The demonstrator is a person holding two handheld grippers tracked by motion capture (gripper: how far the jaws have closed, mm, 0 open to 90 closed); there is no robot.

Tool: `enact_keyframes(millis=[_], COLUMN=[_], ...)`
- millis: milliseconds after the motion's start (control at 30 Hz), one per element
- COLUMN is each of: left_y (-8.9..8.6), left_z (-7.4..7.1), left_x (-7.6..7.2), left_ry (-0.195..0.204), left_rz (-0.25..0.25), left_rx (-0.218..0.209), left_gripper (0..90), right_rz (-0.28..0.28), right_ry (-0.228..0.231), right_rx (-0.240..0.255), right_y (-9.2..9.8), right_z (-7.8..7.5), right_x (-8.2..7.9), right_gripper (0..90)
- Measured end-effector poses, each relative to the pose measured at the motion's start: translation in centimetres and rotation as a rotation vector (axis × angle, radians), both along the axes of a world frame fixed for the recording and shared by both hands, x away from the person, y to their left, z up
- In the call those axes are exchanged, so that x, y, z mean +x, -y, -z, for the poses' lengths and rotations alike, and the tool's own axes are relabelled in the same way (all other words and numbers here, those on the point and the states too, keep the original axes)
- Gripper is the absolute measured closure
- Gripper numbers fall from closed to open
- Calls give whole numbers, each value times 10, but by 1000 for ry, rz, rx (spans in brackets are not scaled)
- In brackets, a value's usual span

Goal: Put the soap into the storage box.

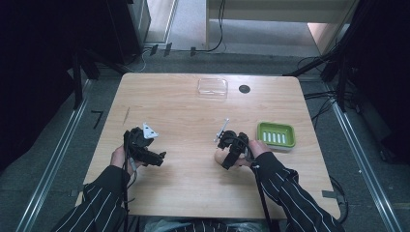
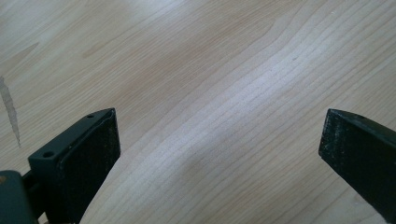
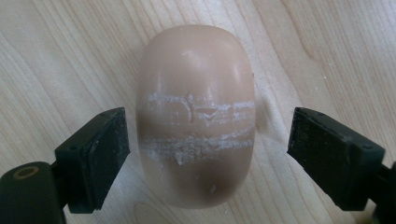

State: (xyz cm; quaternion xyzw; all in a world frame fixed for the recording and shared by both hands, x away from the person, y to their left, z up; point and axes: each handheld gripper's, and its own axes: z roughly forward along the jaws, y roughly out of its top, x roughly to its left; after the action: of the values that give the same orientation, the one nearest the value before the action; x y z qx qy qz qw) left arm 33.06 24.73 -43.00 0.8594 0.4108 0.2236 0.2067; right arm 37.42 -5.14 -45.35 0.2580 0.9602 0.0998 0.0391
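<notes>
A peach-coloured bar of soap (image 3: 196, 84) with white scrape lines across its top lies on the wooden table (image 1: 193, 111). My right gripper (image 3: 208, 126) points down over it, one jaw on each side. The left pad sits very close to the soap and the right pad stands clearly apart, so the gripper is open. In the high view the soap (image 1: 220, 157) peeks out to the left of my right gripper (image 1: 228, 162). My left gripper (image 1: 161, 156) rests at the table's left, and its jaws (image 2: 219, 130) stand wide open over bare wood.
A green soap dish (image 1: 275, 134) with white slots sits just right of my right hand. A clear plastic lid (image 1: 212, 88) and a small black disc (image 1: 244, 89) lie near the far edge. A thin stick (image 1: 126, 114) lies at the left.
</notes>
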Motion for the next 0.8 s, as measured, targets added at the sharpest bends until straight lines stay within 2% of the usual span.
enact_keyframes(millis=[133, 167, 267, 533, 800], left_y=[0, 0, 0, 0, 0], left_z=[0, 0, 0, 0, 0], left_x=[0, 0, 0, 0, 0], left_ry=[-1, 0, -1, 0, 1], left_rz=[1, 0, 0, 1, 1], left_rx=[2, 2, 2, 4, 3], left_gripper=[0, 0, 0, 0, 0], right_rz=[-1, -3, -10, -20, -22], right_ry=[1, -1, 1, 17, 15], right_rx=[-1, -2, -4, -11, -14], right_y=[0, 0, -1, -4, -5], right_z=[1, 1, 4, 7, 8], right_x=[0, 0, 0, -2, -2], right_gripper=[144, 178, 202, 238, 275])
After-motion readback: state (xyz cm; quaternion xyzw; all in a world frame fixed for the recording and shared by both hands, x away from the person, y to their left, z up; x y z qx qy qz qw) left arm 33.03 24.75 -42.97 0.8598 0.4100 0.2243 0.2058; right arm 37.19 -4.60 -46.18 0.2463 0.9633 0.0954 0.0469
